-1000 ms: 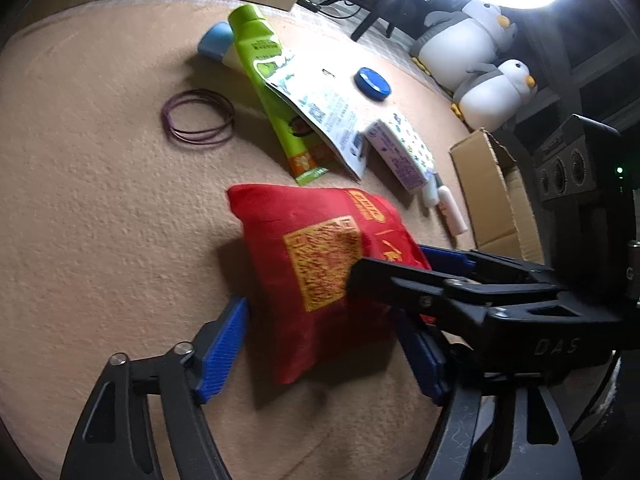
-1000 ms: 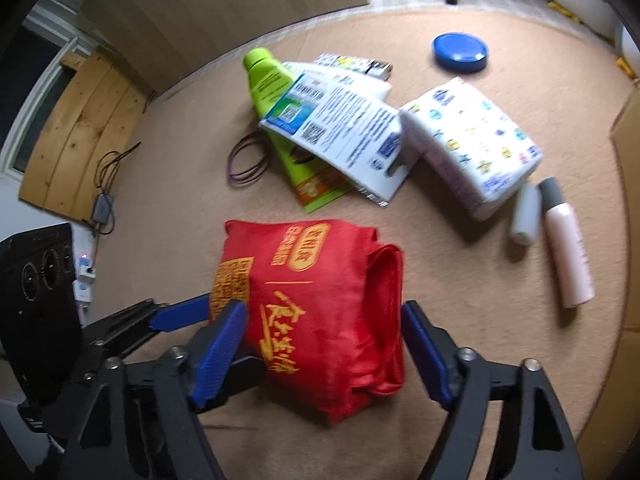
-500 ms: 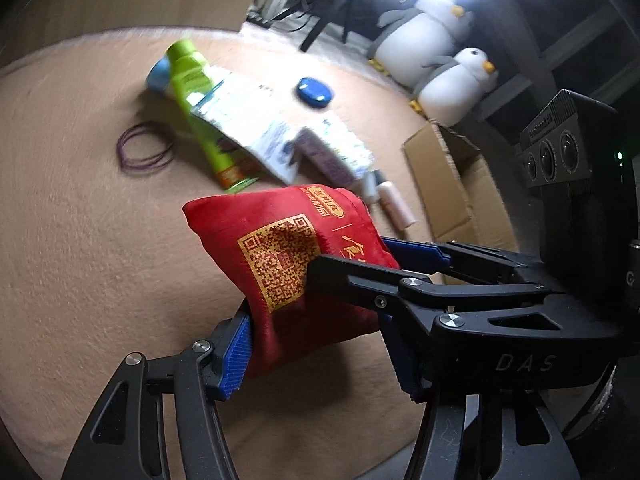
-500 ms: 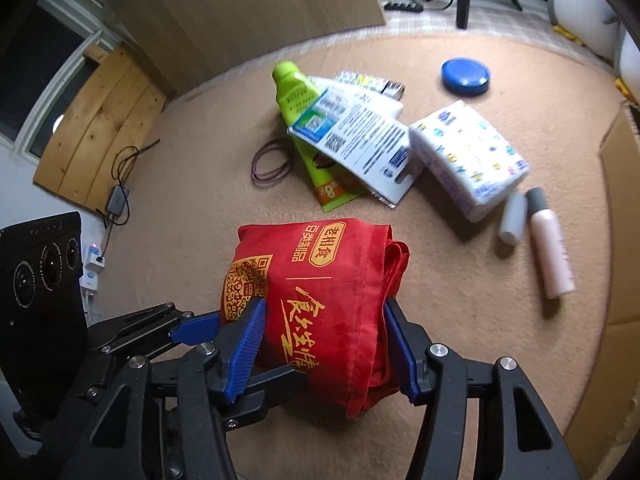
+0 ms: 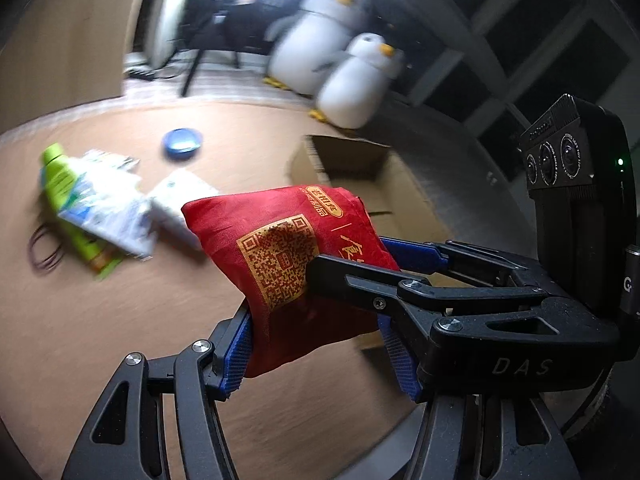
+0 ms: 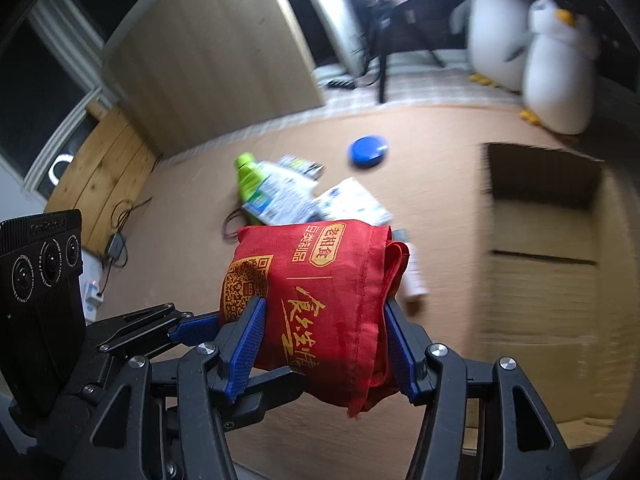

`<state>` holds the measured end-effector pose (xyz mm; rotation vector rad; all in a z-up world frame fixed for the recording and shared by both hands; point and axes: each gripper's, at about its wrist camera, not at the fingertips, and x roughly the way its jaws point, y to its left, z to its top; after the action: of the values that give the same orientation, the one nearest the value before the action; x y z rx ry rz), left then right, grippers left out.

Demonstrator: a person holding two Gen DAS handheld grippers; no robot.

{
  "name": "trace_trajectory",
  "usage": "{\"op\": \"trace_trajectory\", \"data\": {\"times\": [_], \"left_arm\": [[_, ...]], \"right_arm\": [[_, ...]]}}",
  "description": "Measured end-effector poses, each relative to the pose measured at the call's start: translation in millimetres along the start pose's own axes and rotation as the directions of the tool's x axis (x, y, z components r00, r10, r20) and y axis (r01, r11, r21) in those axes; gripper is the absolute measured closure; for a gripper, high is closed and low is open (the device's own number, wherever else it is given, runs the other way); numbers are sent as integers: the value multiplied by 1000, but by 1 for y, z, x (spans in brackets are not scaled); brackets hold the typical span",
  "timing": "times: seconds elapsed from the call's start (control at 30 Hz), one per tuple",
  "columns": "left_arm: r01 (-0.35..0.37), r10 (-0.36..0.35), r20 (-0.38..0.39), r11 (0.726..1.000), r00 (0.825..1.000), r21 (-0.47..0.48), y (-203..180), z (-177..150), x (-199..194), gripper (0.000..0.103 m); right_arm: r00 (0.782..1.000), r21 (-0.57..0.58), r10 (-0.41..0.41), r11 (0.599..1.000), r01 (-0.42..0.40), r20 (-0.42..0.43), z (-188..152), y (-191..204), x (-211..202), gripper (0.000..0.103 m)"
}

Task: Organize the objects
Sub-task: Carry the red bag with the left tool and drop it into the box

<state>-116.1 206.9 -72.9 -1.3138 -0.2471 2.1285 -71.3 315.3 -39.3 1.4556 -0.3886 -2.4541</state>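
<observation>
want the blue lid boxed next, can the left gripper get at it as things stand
Probably not yet. The left gripper is shut on the red bag, as is the right gripper. The blue lid itself lies uncovered on the mat.

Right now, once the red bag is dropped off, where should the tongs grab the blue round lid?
Take the blue round lid across its rim, from straight above. It lies flat and apart from the pile on the carpet, so both edges look free; its low profile means closing near the floor.

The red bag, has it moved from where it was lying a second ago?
Yes. The red bag has been lifted off the tan carpet, clamped by both grippers, and carried toward the cardboard box.
</observation>
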Motion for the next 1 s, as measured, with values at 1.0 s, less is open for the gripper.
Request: {"op": "trace_trajectory", "data": {"times": [1.0], "left_arm": [[16,-2,-107,992,994,127,-103,10,91,27]], "right_arm": [[992,224,-114,969,99,54,-32,-136,-62,41]]}}
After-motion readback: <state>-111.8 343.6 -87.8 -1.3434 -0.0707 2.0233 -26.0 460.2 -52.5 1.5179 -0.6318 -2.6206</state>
